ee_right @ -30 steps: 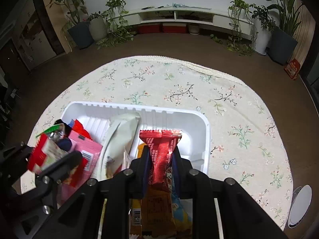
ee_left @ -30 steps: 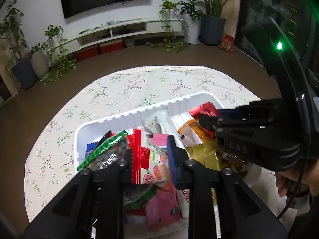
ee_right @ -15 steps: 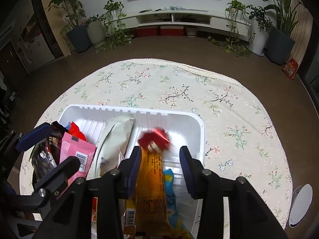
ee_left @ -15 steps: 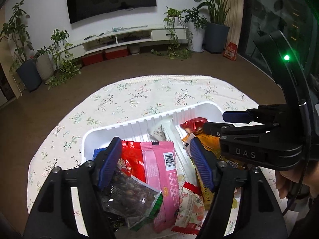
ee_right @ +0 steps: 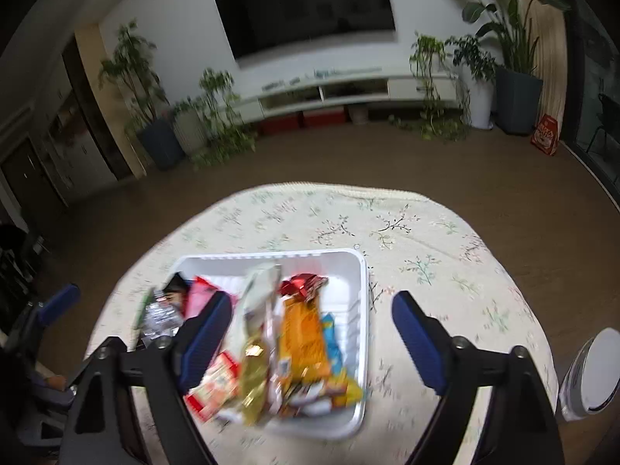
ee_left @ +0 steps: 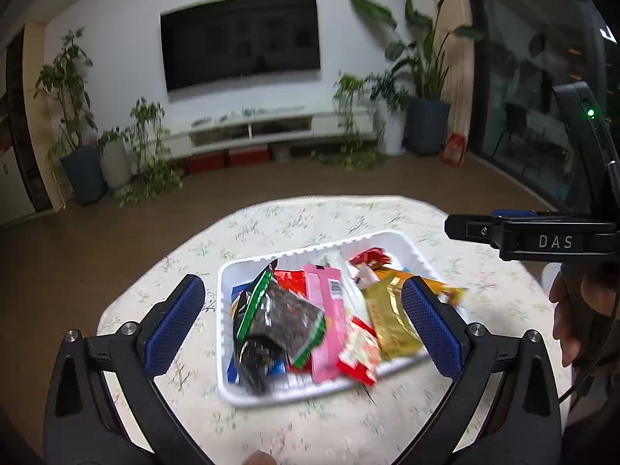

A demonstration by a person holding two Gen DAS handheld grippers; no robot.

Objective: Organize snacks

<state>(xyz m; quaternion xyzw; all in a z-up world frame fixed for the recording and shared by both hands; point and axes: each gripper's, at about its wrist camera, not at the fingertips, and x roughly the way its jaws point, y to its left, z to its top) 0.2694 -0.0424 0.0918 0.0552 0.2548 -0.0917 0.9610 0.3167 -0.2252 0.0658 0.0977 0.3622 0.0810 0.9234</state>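
Observation:
A white tray [ee_left: 271,395] on a round floral-cloth table [ee_left: 294,217] holds several snack packs: a dark green-edged bag [ee_left: 283,317], a pink pack [ee_left: 329,310], a gold pack [ee_left: 387,321], a small red wrapper [ee_left: 370,256]. My left gripper [ee_left: 300,317] is open wide and empty, raised above the tray. My right gripper [ee_right: 310,333] is open wide and empty above the tray [ee_right: 360,352]; an orange pack [ee_right: 304,333] and the red wrapper [ee_right: 304,285] lie below it. The right gripper also shows at the right of the left wrist view [ee_left: 531,232].
A white round object [ee_right: 593,376] sits at the table's right edge. Beyond the table are brown floor, a low TV shelf [ee_left: 252,131], potted plants [ee_left: 77,116] and a glass door [ee_left: 534,89] at right.
Both grippers opened and let their snack packs fall into the tray, then rose and pulled back; the tray now looks smaller and farther below both.

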